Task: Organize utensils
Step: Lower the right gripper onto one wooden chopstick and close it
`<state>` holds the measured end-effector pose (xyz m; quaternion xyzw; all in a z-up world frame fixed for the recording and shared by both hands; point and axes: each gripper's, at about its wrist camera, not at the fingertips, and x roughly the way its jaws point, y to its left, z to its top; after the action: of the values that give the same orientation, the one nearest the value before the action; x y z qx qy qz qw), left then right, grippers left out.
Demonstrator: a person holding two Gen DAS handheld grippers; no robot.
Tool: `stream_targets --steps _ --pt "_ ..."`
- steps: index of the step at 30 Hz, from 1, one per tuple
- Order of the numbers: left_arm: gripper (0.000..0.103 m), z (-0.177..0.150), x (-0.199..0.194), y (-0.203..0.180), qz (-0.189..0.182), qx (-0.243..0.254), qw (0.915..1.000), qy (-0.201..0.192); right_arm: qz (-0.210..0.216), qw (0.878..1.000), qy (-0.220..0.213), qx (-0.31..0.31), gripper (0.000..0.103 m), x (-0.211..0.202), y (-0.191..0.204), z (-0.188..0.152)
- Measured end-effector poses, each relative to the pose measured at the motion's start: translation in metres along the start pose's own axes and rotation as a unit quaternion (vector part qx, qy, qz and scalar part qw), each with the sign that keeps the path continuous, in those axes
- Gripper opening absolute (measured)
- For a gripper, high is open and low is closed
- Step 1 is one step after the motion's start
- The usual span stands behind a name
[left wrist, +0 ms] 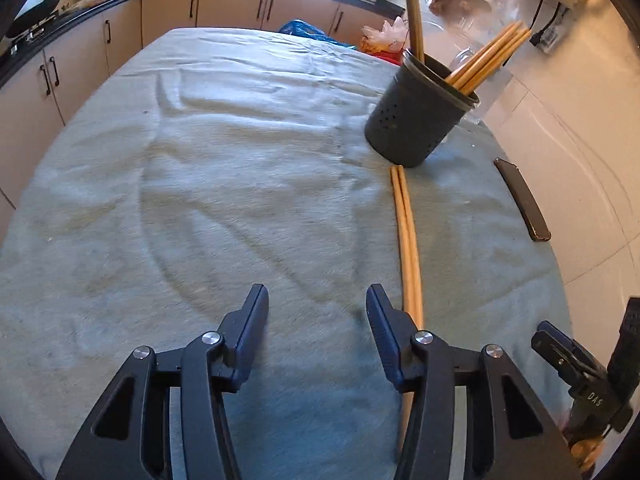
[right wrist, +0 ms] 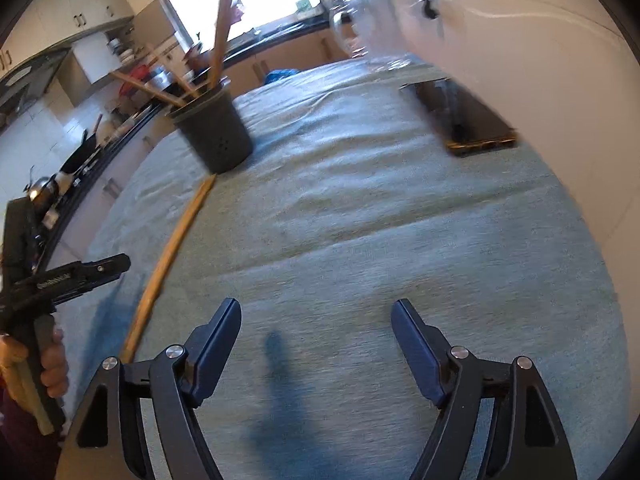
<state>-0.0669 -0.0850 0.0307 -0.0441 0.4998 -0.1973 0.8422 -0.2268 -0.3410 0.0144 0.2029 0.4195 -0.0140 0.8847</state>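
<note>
A pair of wooden chopsticks (left wrist: 407, 236) lies on the grey-green cloth, running from the holder's foot toward me; it also shows in the right wrist view (right wrist: 172, 252). A dark perforated utensil holder (left wrist: 420, 114) stands on the cloth with several wooden chopsticks and a wooden handle in it, also seen in the right wrist view (right wrist: 214, 132). My left gripper (left wrist: 316, 300) is open and empty, just left of the lying chopsticks. My right gripper (right wrist: 316, 312) is open and empty above bare cloth, right of the chopsticks.
A black phone (left wrist: 522, 200) lies near the table's right edge, also in the right wrist view (right wrist: 464, 120). A clear glass jug (right wrist: 368, 24) stands beyond it by the white wall. Kitchen cabinets (left wrist: 168, 12) line the far side. The other gripper (left wrist: 580, 376) shows at right.
</note>
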Motion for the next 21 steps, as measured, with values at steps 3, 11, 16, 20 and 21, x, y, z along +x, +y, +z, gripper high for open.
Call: stream_targets --steps 3,11,16,20,21 --pt "0.049 -0.008 -0.013 0.0 0.008 0.007 0.9998 -0.018 0.027 0.999 0.013 -0.026 0.08 0.007 0.027 0.01" --pt "0.049 -0.027 -0.035 0.01 0.018 -0.015 0.999 -0.039 0.037 0.991 0.06 -0.117 0.048 0.069 0.116 0.043" --pt "0.049 -0.031 -0.043 0.028 0.027 -0.024 0.9982 -0.049 -0.046 0.986 0.063 -0.145 0.04 0.101 0.138 0.049" --pt "0.049 -0.032 -0.052 0.041 0.009 -0.032 0.9975 -0.062 -0.066 0.992 0.064 -0.087 0.04 0.095 0.11 0.054" --pt "0.049 -0.032 -0.054 0.043 0.008 -0.032 0.9972 -0.067 -0.082 0.993 0.06 -0.06 0.04 0.089 0.093 0.055"
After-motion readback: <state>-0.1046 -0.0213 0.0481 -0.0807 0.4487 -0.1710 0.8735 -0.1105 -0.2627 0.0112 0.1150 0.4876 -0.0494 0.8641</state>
